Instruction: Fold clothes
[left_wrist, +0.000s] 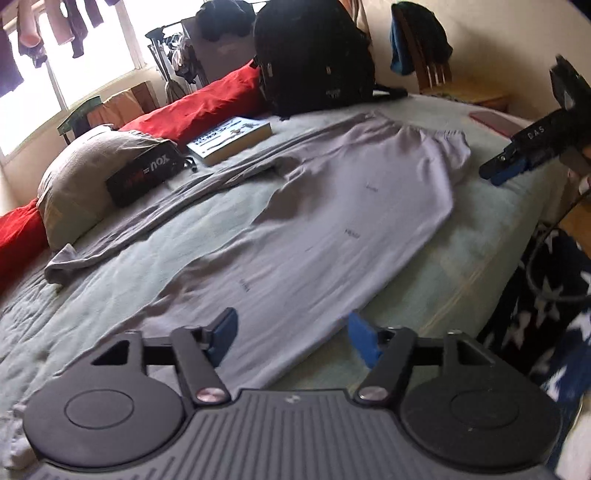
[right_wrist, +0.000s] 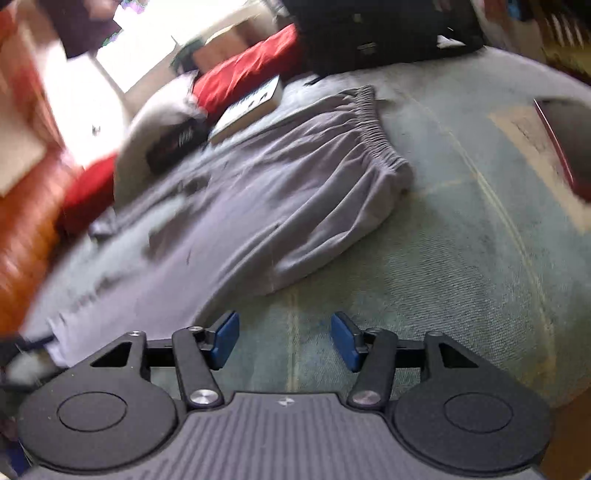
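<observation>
Two claws are hanging over the bed (right_wrist: 461, 258) right now, and I am holding one in each hand. My left gripper (left_wrist: 291, 338) is standing wide, its blue pads (left_wrist: 364, 341) spread well apart with nothing between them, hovering just above the near end of the grey sweatpants (left_wrist: 314, 221). My right gripper (right_wrist: 282, 339) is also gaping wide and empty, its pads parted over bare pale green bedspread, just beside the edge of the trousers; in the left wrist view I am seeing it off at the right edge, above the side of the bed. The sweatpants are lying spread out flat across the middle of the bed, the gathered elastic waistband (right_wrist: 373, 122) at the far end and one leg (left_wrist: 155, 218) stretching away to the left, toward the pillows. Beyond them a paperback book (left_wrist: 231, 138) is resting on the cover, just beside a grey pillow (left_wrist: 77, 184) with a black box (left_wrist: 146, 175) leaning against it. Red bedding (left_wrist: 207, 105) is running along behind the pillow, and a black backpack (left_wrist: 314, 55) is sitting upright at the far side of the bed. Washing is hanging in front of the bright window (left_wrist: 74, 66). A dark blue cloth with white stars (left_wrist: 546, 314) is lying off the right side of the bed. The right wrist view is blurring badly at its left side, so I am not making out anything there.
</observation>
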